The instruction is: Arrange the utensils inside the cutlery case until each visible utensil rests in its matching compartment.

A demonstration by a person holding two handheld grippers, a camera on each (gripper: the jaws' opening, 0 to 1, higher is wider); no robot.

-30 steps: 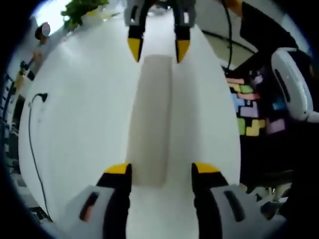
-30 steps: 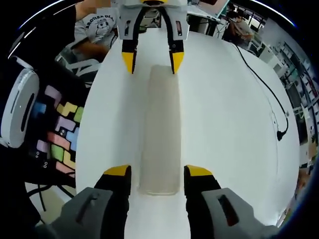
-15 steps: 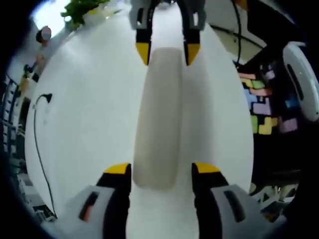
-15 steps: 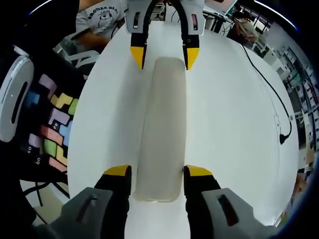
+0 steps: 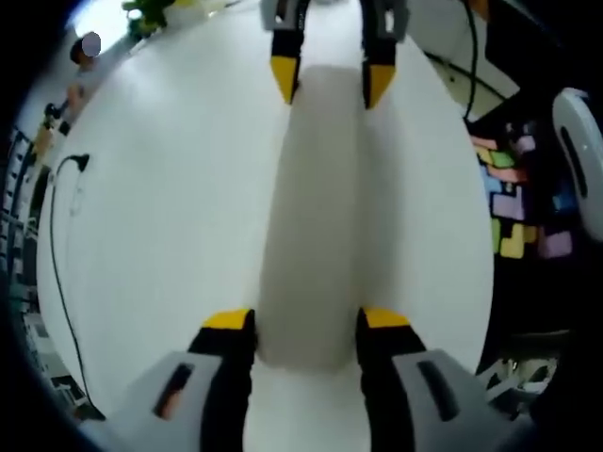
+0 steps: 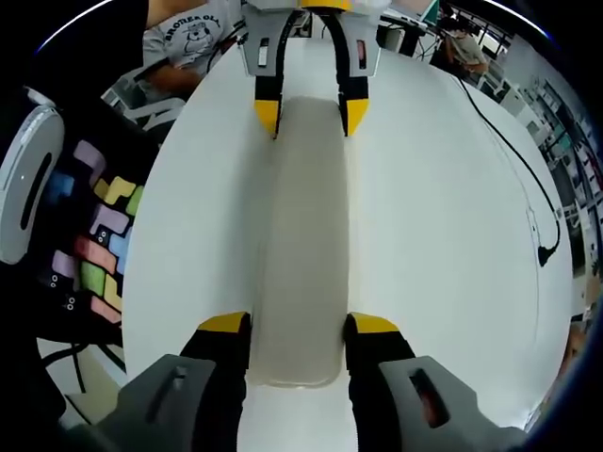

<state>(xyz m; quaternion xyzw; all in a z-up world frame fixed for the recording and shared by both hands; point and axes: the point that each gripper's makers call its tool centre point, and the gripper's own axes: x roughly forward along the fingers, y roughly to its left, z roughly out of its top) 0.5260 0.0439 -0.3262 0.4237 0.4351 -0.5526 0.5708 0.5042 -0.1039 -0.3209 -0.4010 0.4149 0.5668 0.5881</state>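
A long, pale, translucent cutlery case (image 5: 316, 207) lies closed on the white table (image 5: 160, 217), so its contents are hidden. My left gripper (image 5: 306, 320) holds the case's near end, its yellow-tipped jaws pressed against both sides. My right gripper (image 5: 327, 80) clasps the far end, facing me. In the right gripper view the same case (image 6: 306, 217) runs from my right gripper (image 6: 299, 323), shut on the near end, to my left gripper (image 6: 311, 115) at the far end.
A black cable (image 6: 528, 188) trails over one side of the table (image 6: 433, 245). On the other side, beyond the table edge, lie a mat of coloured blocks (image 6: 94, 245) and a white rounded device (image 6: 28, 198). A person in a grey shirt (image 6: 188, 42) sits at the far end.
Both grippers have slid forward along the case from its ends, and their jaws have narrowed onto its sides. The case looks larger and closer in both views.
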